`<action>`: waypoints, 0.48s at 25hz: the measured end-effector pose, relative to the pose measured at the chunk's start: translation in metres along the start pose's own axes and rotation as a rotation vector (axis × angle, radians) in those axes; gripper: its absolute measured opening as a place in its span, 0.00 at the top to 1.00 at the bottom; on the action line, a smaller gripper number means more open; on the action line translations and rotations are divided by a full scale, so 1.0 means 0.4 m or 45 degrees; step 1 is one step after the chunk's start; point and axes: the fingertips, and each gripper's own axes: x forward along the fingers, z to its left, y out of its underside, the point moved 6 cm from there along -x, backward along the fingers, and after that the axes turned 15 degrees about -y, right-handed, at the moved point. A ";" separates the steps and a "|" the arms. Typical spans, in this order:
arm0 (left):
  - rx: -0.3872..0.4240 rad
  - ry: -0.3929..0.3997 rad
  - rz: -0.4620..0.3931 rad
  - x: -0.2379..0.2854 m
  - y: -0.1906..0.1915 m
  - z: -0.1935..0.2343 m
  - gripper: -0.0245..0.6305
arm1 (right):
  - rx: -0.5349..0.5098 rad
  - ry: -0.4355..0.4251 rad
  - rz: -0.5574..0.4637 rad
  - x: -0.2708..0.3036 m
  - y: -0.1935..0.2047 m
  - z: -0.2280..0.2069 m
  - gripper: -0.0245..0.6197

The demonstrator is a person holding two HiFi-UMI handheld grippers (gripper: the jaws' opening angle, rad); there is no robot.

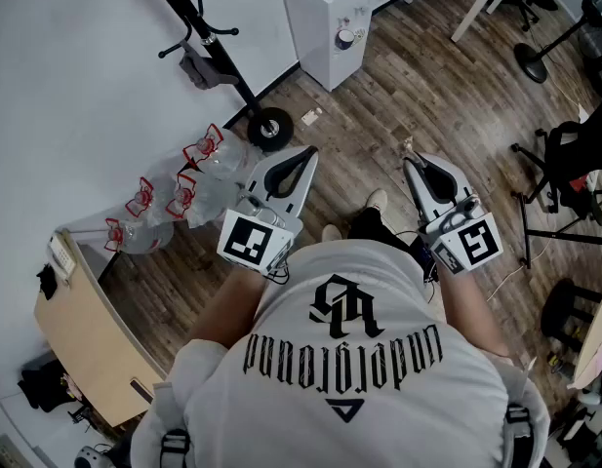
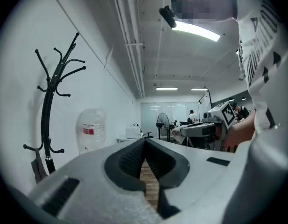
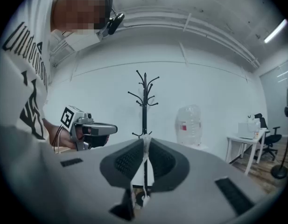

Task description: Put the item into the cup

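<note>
**Head view.** The camera looks steeply down over the wearer's own chest. A white T-shirt [image 1: 349, 378] with black print fills the lower frame and covers most of both forearms. The left tongs [image 1: 307, 154] and right tongs [image 1: 410, 164] are held out over a wood-plank floor [image 1: 379, 96], well apart. Both have grey shells with black lining and a marker cube at the rear. From above, each pair of tips looks drawn together, but what lies between them cannot be made out here. Clear plastic water bottles [image 1: 188, 198] with red labels are heaped against the white wall. Near them is a black coat stand [image 1: 208, 37], its top cut off by the frame edge. A white boxy cabinet [image 1: 330, 18] stands beyond. A pale wooden desk [image 1: 81, 334] sits at lower left, partly out of frame.

**Left gripper view.** The black ribbed pads meet at the tips with nothing between them. The narrow gap below the tips shows only floor planks. The coat stand with its curved hooks is at left, and one bottle beside it is soft and blurred. The far room is small and hard to read, though a standing fan [image 2: 162, 122] can be made out.

**Right gripper view.** The tongs are closed narrow on the item [image 3: 143, 171], a thin white sliver pinched between the ribbed pads. Its top edge shows just above the tips and its lower end hangs in the gap behind them. It is seen too edge-on to tell its shape or material. The left tongs show at left, gripped in a hand [image 3: 57, 136].
</note>
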 end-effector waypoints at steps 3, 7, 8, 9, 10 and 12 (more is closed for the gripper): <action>0.001 0.005 0.004 0.005 0.000 0.001 0.95 | 0.000 0.012 -0.001 -0.002 -0.003 -0.007 0.90; 0.009 0.020 0.000 0.013 0.002 0.001 0.95 | -0.002 0.026 -0.002 -0.003 -0.002 -0.013 0.90; 0.010 0.021 -0.003 0.016 0.002 0.002 0.95 | -0.002 0.027 -0.005 -0.001 -0.002 -0.015 0.90; 0.007 0.020 -0.002 0.019 0.002 0.004 0.95 | -0.002 0.026 -0.008 0.001 -0.002 -0.018 0.90; 0.002 0.019 0.000 0.024 0.002 0.006 0.95 | 0.000 0.024 -0.010 0.003 -0.002 -0.022 0.90; -0.001 0.017 -0.009 0.038 -0.003 0.007 0.95 | 0.004 0.018 -0.010 0.005 -0.002 -0.033 0.90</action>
